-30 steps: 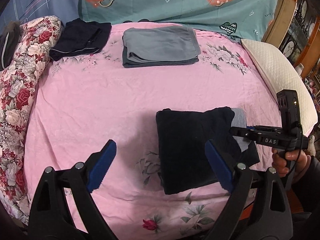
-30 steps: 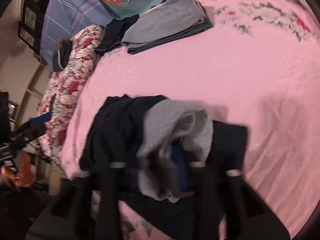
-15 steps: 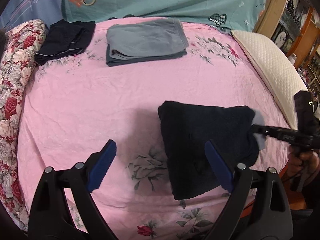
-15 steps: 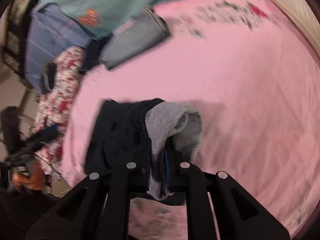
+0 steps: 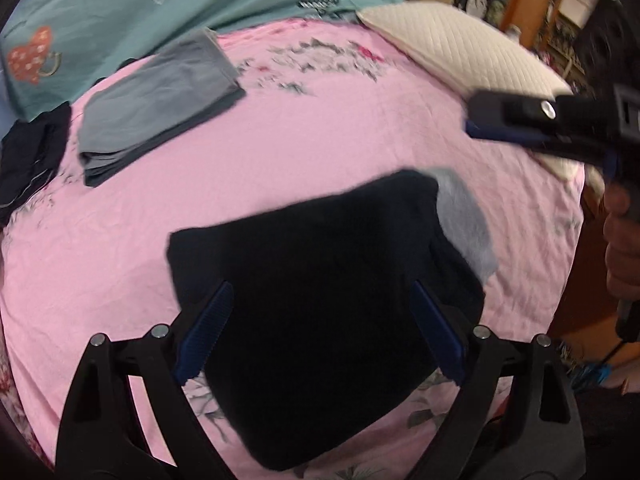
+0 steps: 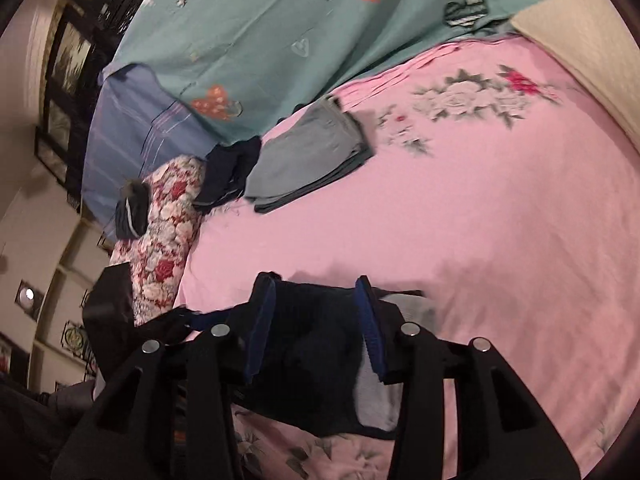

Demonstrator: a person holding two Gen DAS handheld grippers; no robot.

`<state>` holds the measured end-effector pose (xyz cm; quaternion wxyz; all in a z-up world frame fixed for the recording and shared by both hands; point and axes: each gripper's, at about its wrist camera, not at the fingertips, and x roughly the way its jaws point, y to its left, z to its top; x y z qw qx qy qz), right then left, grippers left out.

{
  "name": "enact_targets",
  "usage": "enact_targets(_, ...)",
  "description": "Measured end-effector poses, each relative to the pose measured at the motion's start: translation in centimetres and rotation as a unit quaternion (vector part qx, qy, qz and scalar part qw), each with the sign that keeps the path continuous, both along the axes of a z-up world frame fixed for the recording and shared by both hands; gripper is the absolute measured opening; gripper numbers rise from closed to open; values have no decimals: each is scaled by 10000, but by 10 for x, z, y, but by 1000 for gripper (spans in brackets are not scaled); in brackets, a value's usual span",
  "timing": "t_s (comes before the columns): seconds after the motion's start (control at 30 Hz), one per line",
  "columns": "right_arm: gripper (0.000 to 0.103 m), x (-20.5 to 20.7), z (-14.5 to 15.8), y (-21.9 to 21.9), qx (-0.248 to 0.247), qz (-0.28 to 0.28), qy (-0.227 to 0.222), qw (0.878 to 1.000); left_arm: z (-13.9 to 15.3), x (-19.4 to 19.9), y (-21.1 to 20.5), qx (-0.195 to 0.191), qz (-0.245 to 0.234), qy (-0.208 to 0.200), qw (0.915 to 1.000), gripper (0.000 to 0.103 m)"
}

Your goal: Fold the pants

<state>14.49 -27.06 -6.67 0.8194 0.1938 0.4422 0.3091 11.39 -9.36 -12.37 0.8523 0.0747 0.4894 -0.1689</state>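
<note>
Dark navy pants lie folded in a compact block on the pink bed sheet, with a grey lining patch showing at the right end. My left gripper is open, its blue pads either side of the block, just above it. My right gripper is open and empty above the same pants; it also shows in the left wrist view, lifted off to the right of the pants.
Folded grey pants and a dark folded garment lie at the far left of the bed. A cream pillow lies at the right edge, a teal blanket at the back, a floral cushion on the left.
My right gripper has let go of the grey-lined end of the pants, opened and lifted away. My left gripper has moved in over the folded block.
</note>
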Motion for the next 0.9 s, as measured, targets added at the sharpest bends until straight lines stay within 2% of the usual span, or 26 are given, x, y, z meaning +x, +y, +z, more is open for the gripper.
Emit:
enact_targets(0.03,37,3,-8,9,-49,98,83,9999,-7,0,-2,70,-27,54,10000,91)
enact_targets(0.1,33,12,-41,24,-458,212,348,9981,-23,2,-2,173,-27,196,9997,91)
enact_targets(0.17,21,19,-78,26,-867,177,583,9944,-34,5,0,167,-15,284,9995,91)
enact_targets(0.2,14,21,-89,21,-760,151,624,9950,-37,7,1,189,1,320,9993,91)
enact_targets(0.27,11,24,-103,5,-227,14,825,9963,-42,10,1,177,21,378,9991,92)
enact_targets(0.33,11,24,-102,0,-129,-19,886,9960,-41,11,1,179,23,357,9992,93)
enact_targets(0.43,10,25,-98,5,-316,36,801,9963,-42,11,2,181,28,322,9993,93)
enact_targets(0.5,9,30,-102,-1,-91,-56,990,9950,-42,10,2,175,45,314,9993,93)
enact_targets(0.53,0,33,-103,-4,-25,-148,1068,9942,-42,10,2,176,47,302,9994,93)
enact_targets(0.63,0,36,-108,-9,115,-280,1292,9912,-44,6,1,220,15,202,9996,93)
enact_targets(0.67,0,35,-103,-6,26,-287,1313,9909,-44,6,2,216,14,194,9996,93)
enact_targets(0.7,0,33,-95,-2,-150,-249,1234,9919,-40,5,3,209,26,210,9996,93)
enact_targets(0.8,12,19,-61,1,-416,-303,844,9951,-22,0,10,54,173,198,9996,92)
enact_targets(0.9,14,-2,-36,0,-422,-217,494,9976,-7,-10,26,-220,342,42,9992,92)
